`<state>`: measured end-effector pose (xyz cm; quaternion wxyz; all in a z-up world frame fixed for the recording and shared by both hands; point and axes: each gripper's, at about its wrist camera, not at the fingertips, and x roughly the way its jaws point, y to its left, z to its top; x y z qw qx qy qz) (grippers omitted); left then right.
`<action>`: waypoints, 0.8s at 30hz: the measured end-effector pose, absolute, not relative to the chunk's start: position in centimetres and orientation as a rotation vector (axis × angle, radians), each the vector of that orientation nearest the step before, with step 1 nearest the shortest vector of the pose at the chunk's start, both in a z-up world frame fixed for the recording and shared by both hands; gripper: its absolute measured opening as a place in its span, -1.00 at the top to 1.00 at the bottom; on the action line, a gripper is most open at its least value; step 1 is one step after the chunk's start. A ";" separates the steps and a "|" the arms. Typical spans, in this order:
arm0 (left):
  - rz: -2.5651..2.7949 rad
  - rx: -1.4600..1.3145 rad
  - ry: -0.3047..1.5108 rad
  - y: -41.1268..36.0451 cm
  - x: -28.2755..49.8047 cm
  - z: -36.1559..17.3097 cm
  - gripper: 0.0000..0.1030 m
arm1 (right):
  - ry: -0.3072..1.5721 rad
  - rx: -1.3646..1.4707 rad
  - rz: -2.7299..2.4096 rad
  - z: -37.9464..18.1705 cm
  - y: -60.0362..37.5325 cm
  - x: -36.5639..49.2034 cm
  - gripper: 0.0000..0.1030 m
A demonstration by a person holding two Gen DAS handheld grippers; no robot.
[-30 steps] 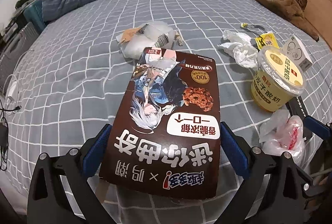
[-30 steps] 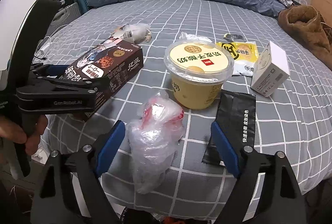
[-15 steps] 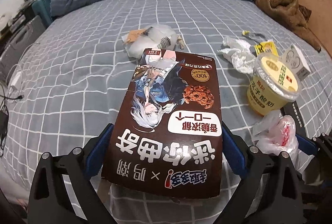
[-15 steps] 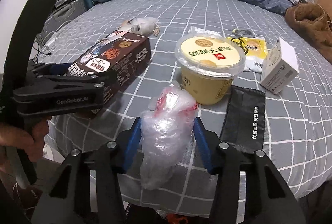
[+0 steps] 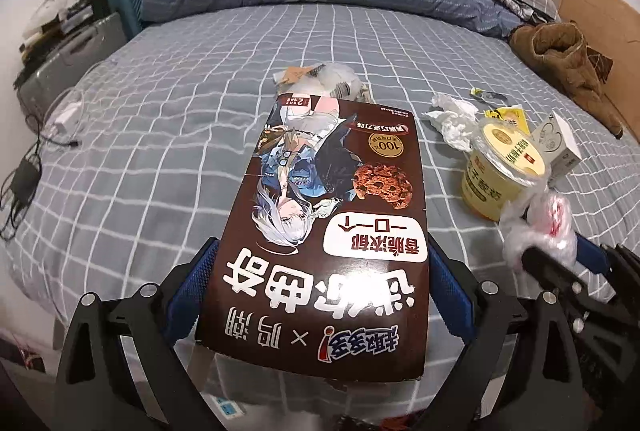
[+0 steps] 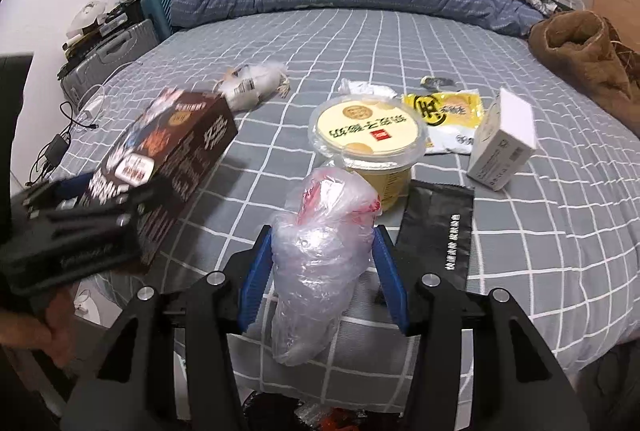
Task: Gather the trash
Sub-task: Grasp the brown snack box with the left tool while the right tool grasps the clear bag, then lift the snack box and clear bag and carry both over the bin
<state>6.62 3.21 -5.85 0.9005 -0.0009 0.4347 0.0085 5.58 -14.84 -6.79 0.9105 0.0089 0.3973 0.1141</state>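
We have two pieces of trash in hand at once. Our left gripper (image 5: 320, 295) is clamped across the near end of the brown cookie box (image 5: 336, 207), blue pads pressed to its two long side edges, and the box fills the centre of the left wrist view, its far end pointing toward the upper middle of the frame. In the right wrist view the same box (image 6: 168, 167) shows at the left edge, blurred and apparently lifted clear of the bed (image 6: 400, 43). We judge it stiff cardboard and probably light; the printed faces look smooth, so the side edges are the sound place to hold, and too hard a squeeze could buckle the walls if it is empty. Our right gripper (image 6: 324, 271) has its pads closed in against the crumpled clear plastic bag (image 6: 324, 251) at the lower centre of its view, the bag's tail hanging below the fingers. That bag looks near weightless, soft and slippery, so it will compress instead of resisting; taking it at the bunched middle, as now, seems safest, since a loose fold could slide out. On the bedsheet lie the yellow yogurt cup (image 6: 366, 147) just behind the bag, a black foil pouch (image 6: 438, 227) at lower right, a small white carton (image 6: 504, 147) at right, a yellow snack wrapper (image 6: 448, 115) behind the cup, and crumpled tissue (image 5: 452, 119).
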 end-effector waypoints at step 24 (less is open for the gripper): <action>0.029 -0.040 0.878 1.5 -2.1 -5.6 -0.80 | 0.788 0.038 0.196 -5.6 -17.3 -0.8 0.07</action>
